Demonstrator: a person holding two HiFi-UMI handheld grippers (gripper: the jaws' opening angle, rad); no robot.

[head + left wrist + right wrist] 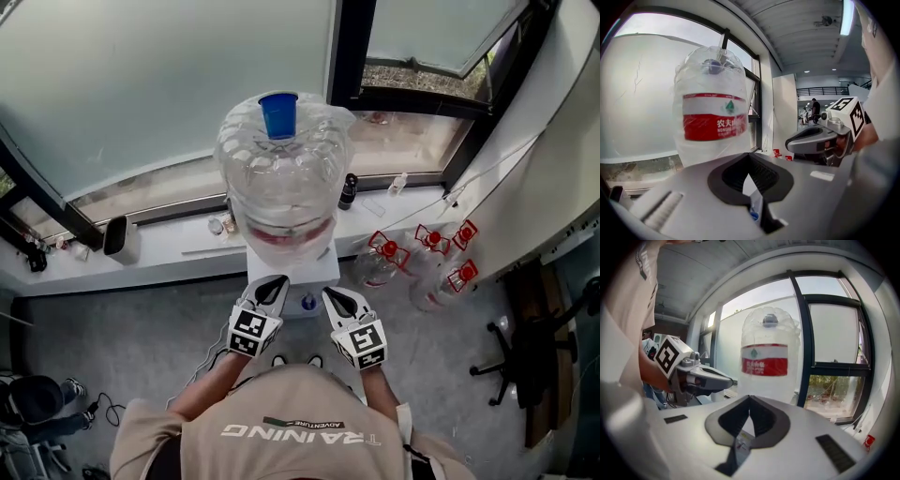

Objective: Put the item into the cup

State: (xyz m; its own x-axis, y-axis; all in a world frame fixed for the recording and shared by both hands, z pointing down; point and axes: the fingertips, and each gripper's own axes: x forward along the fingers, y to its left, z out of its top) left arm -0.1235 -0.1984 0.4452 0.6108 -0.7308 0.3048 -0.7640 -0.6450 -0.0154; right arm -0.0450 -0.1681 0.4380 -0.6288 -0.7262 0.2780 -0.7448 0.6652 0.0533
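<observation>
1. Looks steeply down, in the head view, on a big clear water bottle [284, 178] wrapped in thin plastic and standing neck-down on a white dispenser [292, 270].
2. Finds the blue cup [278, 114] upright on the very top of the bottle, mouth open.
3. Puts the left gripper [277, 282] and the right gripper [331, 294] side by side on the person's side of the bottle, just before the dispenser, with a small blue knob [308, 302] between them.
4. Confirms in the left gripper view closed fingers [723, 180], tips touching and gripping nothing, with only a sliver of white and a blue dot showing through the slit behind the tips.
5. Confirms the same in the right gripper view: fingers [717, 425] shut tip to tip, empty, pointed at the bottle.
6. Gains from the gripper views alone the bottle's red label band [715, 125] seen side-on, and the other gripper held level beside the bottle.
7. Reduces the cup in those two views to a dim bluish shape at the bottle's top, blurred by the plastic.
8. Gains from the head view alone three empty jugs [431, 253] with red handles on the floor to the right of the bottle, a small dark bottle [348, 190] on the sill just right of it, and a grey container [120, 239] on the sill well to its left.
9. Cannot tell from any view which thing is the item.
</observation>
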